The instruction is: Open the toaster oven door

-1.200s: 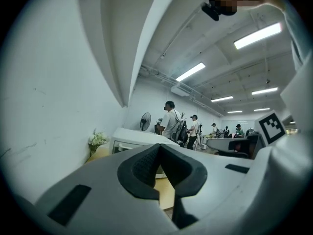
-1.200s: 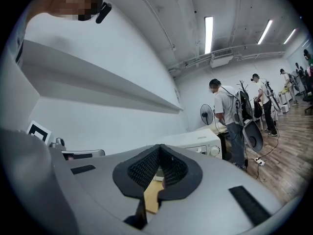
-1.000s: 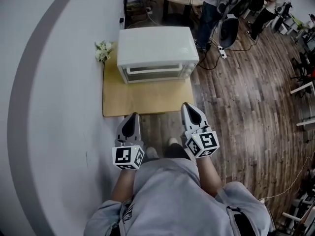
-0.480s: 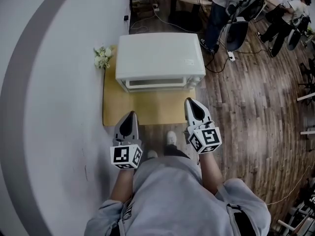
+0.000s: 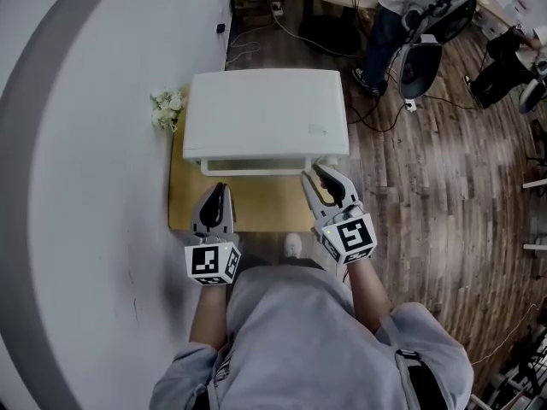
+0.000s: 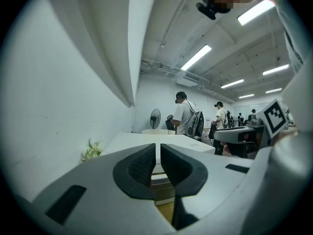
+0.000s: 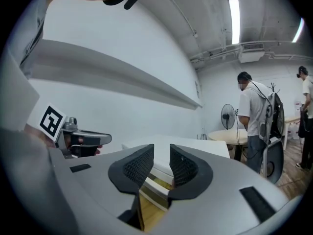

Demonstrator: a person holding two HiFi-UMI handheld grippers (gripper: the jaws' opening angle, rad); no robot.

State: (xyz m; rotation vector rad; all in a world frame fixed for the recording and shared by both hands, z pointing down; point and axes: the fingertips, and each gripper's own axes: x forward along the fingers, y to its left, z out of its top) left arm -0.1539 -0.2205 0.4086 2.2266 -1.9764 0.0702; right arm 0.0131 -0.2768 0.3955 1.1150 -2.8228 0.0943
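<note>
The white toaster oven (image 5: 267,114) stands on a tan board (image 5: 256,205), its door closed and its handle bar (image 5: 255,171) along the front edge. My left gripper (image 5: 217,192) is shut and empty, just short of the oven's front left. My right gripper (image 5: 318,176) is at the front right corner, close to the handle's end; its jaws are opening with nothing between them. The oven (image 6: 142,142) shows beyond the closed left gripper (image 6: 157,153) in the left gripper view. Past the parted right gripper (image 7: 162,153), the right gripper view shows the oven's (image 7: 195,145) front edge.
A white wall (image 5: 77,161) runs along the left, with a small bunch of flowers (image 5: 164,108) beside the oven. A standing fan (image 5: 423,65), cables and a person (image 5: 402,7) are on the wooden floor at the back right.
Both grippers have moved forward to the oven's front, and the oven now sits closer in view. The right gripper's jaws have parted; the left stays shut.
</note>
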